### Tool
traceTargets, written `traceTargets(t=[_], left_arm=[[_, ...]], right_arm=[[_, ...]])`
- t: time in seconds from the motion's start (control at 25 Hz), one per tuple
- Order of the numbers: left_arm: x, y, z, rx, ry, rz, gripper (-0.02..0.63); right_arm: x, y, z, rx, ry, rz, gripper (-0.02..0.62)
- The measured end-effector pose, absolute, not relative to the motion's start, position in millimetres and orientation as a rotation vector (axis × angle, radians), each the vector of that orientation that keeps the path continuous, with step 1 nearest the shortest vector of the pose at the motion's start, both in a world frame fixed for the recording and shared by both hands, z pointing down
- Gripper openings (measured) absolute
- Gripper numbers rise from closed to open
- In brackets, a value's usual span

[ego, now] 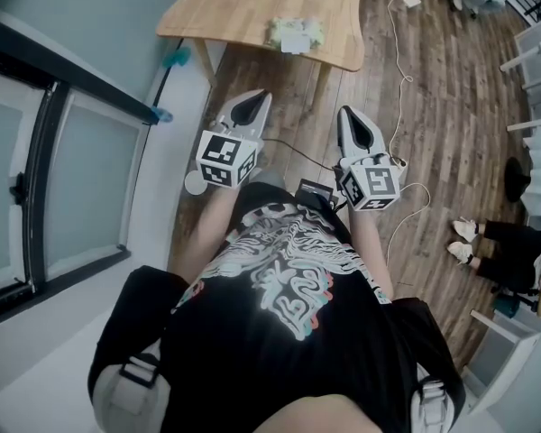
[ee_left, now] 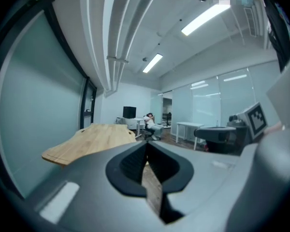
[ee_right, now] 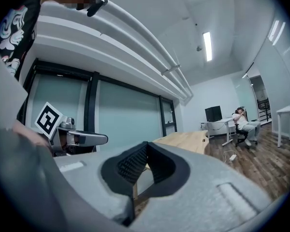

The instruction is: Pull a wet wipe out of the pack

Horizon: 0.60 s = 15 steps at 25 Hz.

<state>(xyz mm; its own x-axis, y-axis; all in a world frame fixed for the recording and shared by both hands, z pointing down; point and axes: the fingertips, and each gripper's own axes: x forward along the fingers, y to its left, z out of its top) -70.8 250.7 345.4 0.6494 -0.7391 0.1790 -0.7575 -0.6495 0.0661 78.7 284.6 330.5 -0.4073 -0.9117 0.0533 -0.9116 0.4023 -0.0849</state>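
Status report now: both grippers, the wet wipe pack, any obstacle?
Left gripper shut, empty. Right gripper shut, empty. Wet wipe pack on wooden table ahead, untouched. No obstacle seen.

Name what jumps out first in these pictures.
Mid-frame in the head view, the left gripper and right gripper are held side by side, jaws together and empty. Ahead of them, the wet wipe pack lies untouched near the front edge of the wooden table.
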Motion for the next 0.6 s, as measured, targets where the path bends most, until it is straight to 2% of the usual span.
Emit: traceTargets(t=[0.16,0.36,0.6], left_arm=[[-80.0,248.3,351.1,2.675,-1.282,0.218,-0.014],[-74.4,248.5,356.7,2.583,-1.126,0.118,-0.014],[-77.3,231.0,355.5,2.675,-1.281,0.234,-0.014]], right_arm=[[81.4,282.9,332.3,-1.708,2.63,-0.168,-0.002],[76.3,279.1,334.4,-1.648,2.668,-0.164,-0.002],[72.7,261.5,338.4,-1.627,2.696,-0.157,-0.002]])
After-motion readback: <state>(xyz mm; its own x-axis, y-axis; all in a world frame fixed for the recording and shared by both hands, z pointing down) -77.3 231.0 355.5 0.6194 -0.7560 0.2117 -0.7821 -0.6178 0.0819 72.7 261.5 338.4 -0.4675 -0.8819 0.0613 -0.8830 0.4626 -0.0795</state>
